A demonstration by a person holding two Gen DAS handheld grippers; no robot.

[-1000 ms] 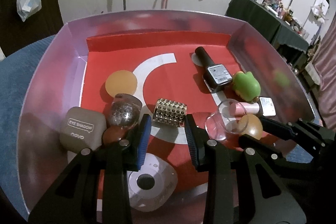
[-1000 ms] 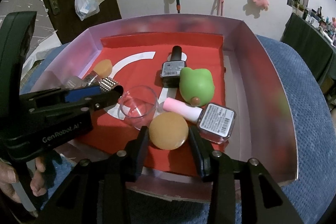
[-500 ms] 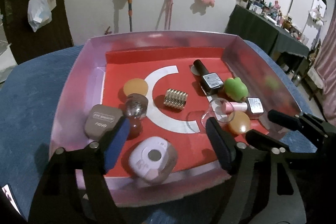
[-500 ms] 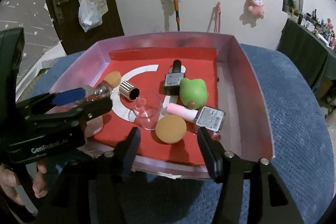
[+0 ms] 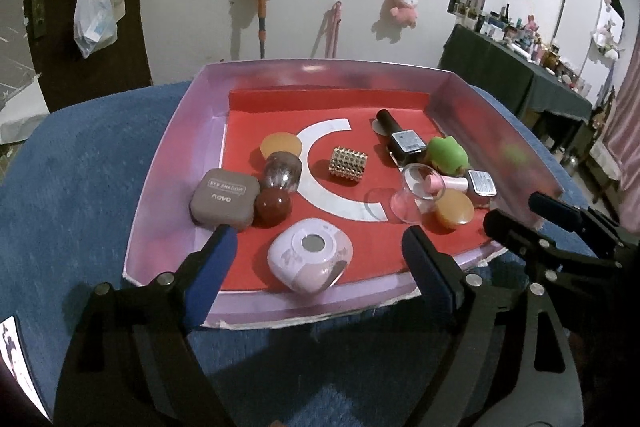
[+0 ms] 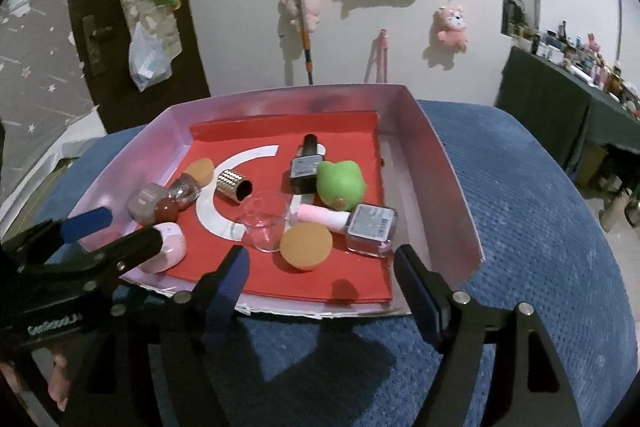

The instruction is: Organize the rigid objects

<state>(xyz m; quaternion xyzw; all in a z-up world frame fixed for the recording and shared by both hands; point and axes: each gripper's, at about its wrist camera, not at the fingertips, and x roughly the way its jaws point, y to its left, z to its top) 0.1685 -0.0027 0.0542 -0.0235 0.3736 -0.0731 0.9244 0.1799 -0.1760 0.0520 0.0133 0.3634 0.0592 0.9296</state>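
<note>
Both grippers are held tilted down over the tray's (image 5: 168, 163) near rim. The left gripper (image 5: 316, 251) and right gripper (image 6: 320, 269), just opened, are spread and empty. Farther in, the black bottle (image 6: 303, 167) lies cap pointing away.

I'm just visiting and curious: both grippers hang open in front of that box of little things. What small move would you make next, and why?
Probably lower the left gripper onto the lilac case lying nearest it in the tray. Both grippers' jaws have just been opening and hold nothing, the right gripper included. The case sits apart from the rest, so it seems the easiest to grasp.
</note>
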